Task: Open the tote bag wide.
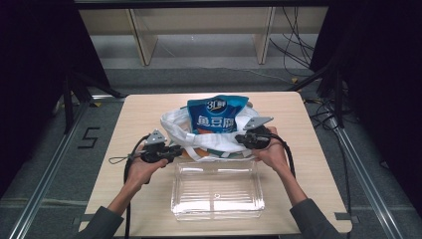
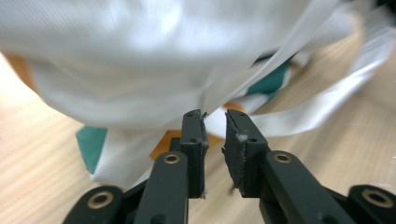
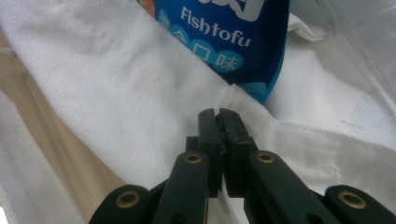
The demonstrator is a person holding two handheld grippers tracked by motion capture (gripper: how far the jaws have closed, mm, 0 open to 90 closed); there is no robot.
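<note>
A white cloth bag (image 1: pixel 174 125) lies at the middle of the table with a blue Fishtofu snack packet (image 1: pixel 217 115) standing out of its mouth. My left gripper (image 1: pixel 175 151) is at the bag's front left corner. In the left gripper view its jaws (image 2: pixel 215 115) stand a little apart, with the bag's edge (image 2: pixel 140 60) just touching the left jaw tip. My right gripper (image 1: pixel 240 139) is at the bag's right side. In the right gripper view it (image 3: pixel 218 112) is shut on the bag's white rim (image 3: pixel 116 84), just below the packet (image 3: pixel 224 32).
A clear plastic box (image 1: pixel 217 191) stands open and empty at the table's front, right before the bag. The wooden table (image 1: pixel 139 107) has bare room to the left and right. Shelving and cables lie on the floor beyond.
</note>
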